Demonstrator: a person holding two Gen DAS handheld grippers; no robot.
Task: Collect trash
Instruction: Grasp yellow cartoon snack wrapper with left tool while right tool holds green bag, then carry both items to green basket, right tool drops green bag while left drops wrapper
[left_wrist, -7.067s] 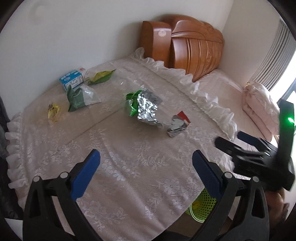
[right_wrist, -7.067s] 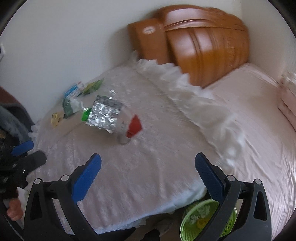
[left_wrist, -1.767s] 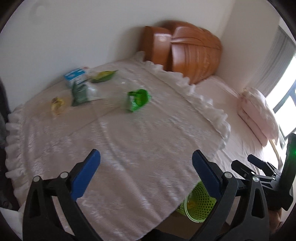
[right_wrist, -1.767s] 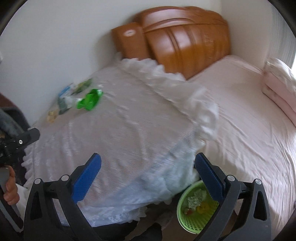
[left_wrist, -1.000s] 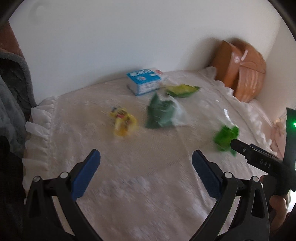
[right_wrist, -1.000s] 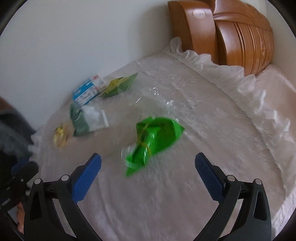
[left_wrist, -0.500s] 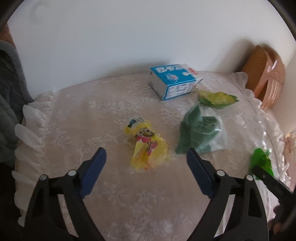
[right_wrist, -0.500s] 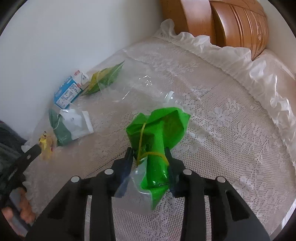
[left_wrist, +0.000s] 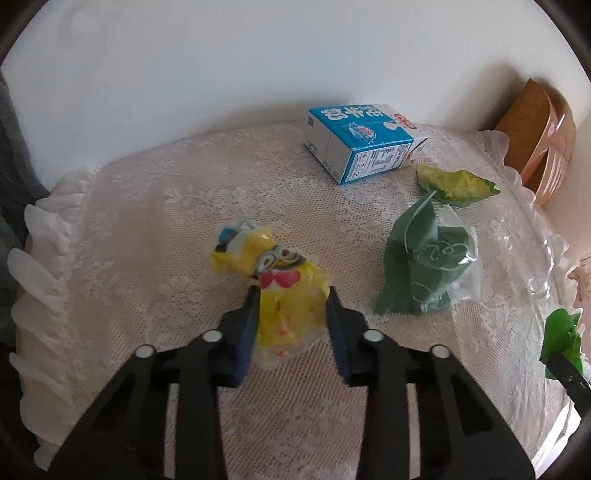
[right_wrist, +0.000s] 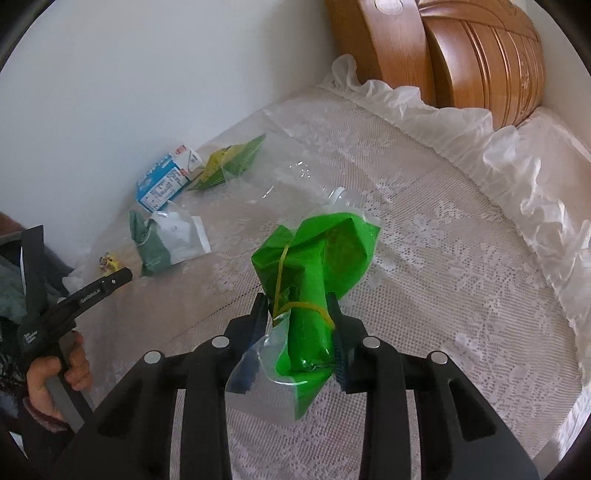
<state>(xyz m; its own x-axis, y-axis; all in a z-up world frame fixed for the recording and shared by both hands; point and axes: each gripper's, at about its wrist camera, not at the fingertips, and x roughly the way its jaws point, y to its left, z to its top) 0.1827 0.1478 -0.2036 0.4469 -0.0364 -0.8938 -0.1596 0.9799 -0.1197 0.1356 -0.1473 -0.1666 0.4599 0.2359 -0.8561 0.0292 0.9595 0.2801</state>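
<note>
A crumpled yellow cartoon wrapper (left_wrist: 273, 269) lies on the lace bedspread (left_wrist: 147, 229). My left gripper (left_wrist: 291, 291) straddles its near end. The jaws are closing, and the blue pads touch the wrapper on both sides. My right gripper (right_wrist: 297, 299) is shut on a bright green plastic bag (right_wrist: 321, 251) tied with a yellow rubber band. The bag's top sticks up past the fingertips. That green bag (left_wrist: 561, 332) also shows at the right edge of the left wrist view. A hand (right_wrist: 55, 373) holds the left tool at the lower left of the right wrist view.
A blue milk carton (left_wrist: 358, 140) lies by the white wall. Near it are a yellow-green wrapper (left_wrist: 454, 184) and a dark green bag (left_wrist: 424, 266). A clear plastic bottle (right_wrist: 295, 184) lies beyond the green bag. A wooden headboard (right_wrist: 461, 55) stands behind the frilled bedspread edge (right_wrist: 517, 177).
My left gripper came down over the yellow wrapper and its wide jaws narrowed around it. My right gripper went from wide open to shut on the green bag.
</note>
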